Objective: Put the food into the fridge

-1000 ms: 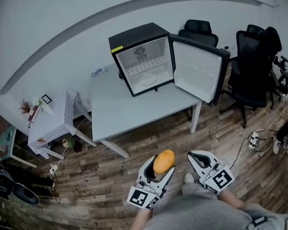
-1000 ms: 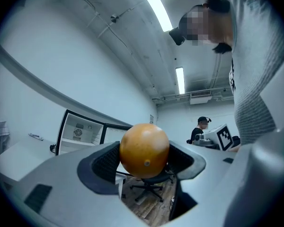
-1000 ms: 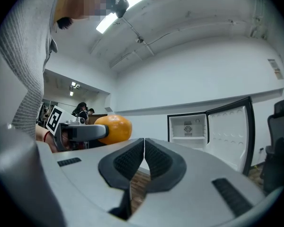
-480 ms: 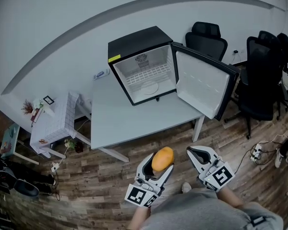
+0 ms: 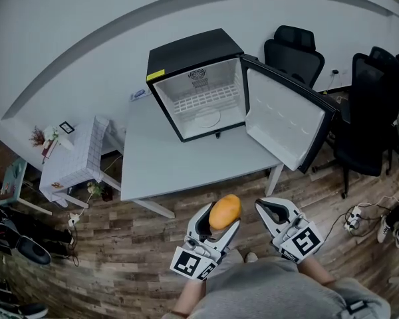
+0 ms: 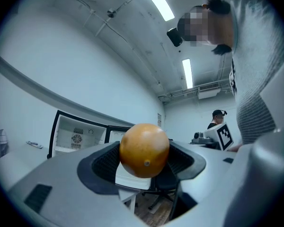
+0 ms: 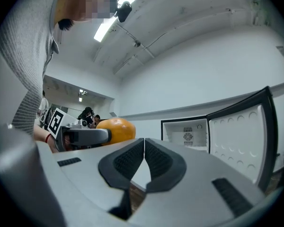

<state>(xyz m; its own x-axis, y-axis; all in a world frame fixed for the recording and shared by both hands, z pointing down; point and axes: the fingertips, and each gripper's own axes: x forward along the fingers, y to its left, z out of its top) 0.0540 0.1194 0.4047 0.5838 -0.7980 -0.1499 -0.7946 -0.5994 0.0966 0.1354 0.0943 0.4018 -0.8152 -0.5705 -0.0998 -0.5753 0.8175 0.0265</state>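
From above, the left tool pinches the orange over the floor, well apart from the open fridge on the table. 
Left tool view: the round orange could slip out if bumped. 
Right tool view: the right tool is pressed together and empty. The door is swung wide, but the table edge stands between.

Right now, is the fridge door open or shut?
Open. The fridge door stands swung out to the right, and the white inside of the fridge shows.

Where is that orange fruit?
In the head view the round orange fruit sits low at centre, clamped in the left gripper, short of the grey table with the open black fridge.
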